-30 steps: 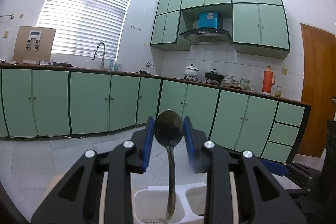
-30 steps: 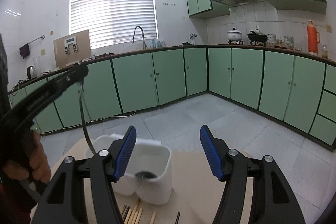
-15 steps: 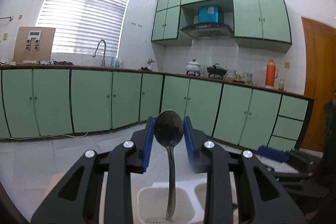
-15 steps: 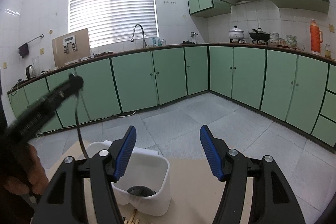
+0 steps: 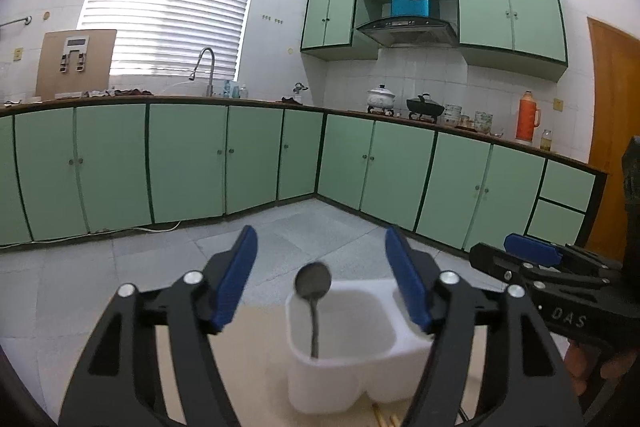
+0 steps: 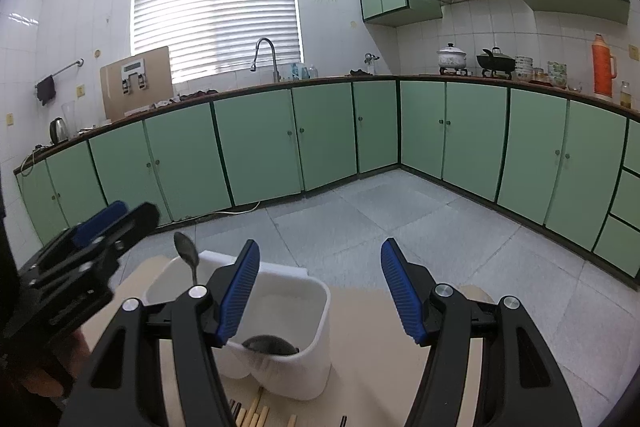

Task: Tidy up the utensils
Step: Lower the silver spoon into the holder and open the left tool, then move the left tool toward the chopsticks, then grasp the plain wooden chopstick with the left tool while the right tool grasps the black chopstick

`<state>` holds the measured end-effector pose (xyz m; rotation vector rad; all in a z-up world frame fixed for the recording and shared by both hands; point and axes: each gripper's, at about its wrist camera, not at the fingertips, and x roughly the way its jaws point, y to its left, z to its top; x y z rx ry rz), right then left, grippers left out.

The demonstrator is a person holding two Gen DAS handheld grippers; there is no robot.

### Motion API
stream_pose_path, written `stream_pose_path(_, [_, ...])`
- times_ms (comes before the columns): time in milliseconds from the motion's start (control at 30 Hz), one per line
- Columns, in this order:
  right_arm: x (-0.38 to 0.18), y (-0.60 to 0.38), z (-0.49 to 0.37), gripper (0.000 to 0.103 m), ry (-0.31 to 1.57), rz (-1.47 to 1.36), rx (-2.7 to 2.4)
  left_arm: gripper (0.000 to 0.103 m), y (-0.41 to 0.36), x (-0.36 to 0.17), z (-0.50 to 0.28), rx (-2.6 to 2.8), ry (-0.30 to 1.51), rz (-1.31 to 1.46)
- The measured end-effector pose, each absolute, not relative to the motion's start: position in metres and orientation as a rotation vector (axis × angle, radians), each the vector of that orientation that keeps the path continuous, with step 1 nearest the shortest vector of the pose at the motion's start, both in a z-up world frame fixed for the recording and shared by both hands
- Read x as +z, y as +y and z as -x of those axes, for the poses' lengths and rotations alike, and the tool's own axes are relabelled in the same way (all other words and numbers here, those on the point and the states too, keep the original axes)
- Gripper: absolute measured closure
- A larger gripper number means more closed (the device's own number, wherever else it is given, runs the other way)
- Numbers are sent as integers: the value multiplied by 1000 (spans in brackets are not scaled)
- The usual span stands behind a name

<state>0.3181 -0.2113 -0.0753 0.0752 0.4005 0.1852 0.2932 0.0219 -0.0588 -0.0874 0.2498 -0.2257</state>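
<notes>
Left gripper jaws just opened, spoon loose between them, pads clear of it. Spoon stands bowl-up in left compartment of white holder on beige table. Right gripper spread wide, empty, above holder's other compartment. Chopsticks lie before holder.

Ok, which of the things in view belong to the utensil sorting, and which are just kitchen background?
Job:
- spoon, standing in the white utensil holder, clear of the open left gripper, whose jaws have just been opening
- chopsticks on the table
- open right gripper, empty

Background:
- orange thermos
- white pot
- faucet
- kettle
</notes>
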Motion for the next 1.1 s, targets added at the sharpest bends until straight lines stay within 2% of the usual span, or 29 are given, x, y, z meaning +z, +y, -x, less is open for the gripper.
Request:
stream_pose_path(67, [-78,-210,-308,41,407,-76,188,29,25,-57,-279,-207,264,73])
stream_pose_path(133, [-83,-211,-295,35,424,-78,184,20,27,-56,-265,-190,291,66])
stream_pose_path(233, [-94,-212,-275,33,459,-84,183,18,30,-60,-244,-181,362,77])
stream_pose_path(600, [-161,-220,-191,32,719,-105,166,15,28,-116,-171,-204,671,28])
stream_pose_path(867, [-188,-215,-143,32,808,-97,179,14,28,-161,-129,-203,818,-15])
stream_pose_path(1033, [-198,-205,-124,45,829,-69,183,16,27,-172,-112,-186,844,-9])
stream_pose_path(1100, [-202,-203,-118,50,837,-68,184,20,26,-176,-107,-177,852,-13])
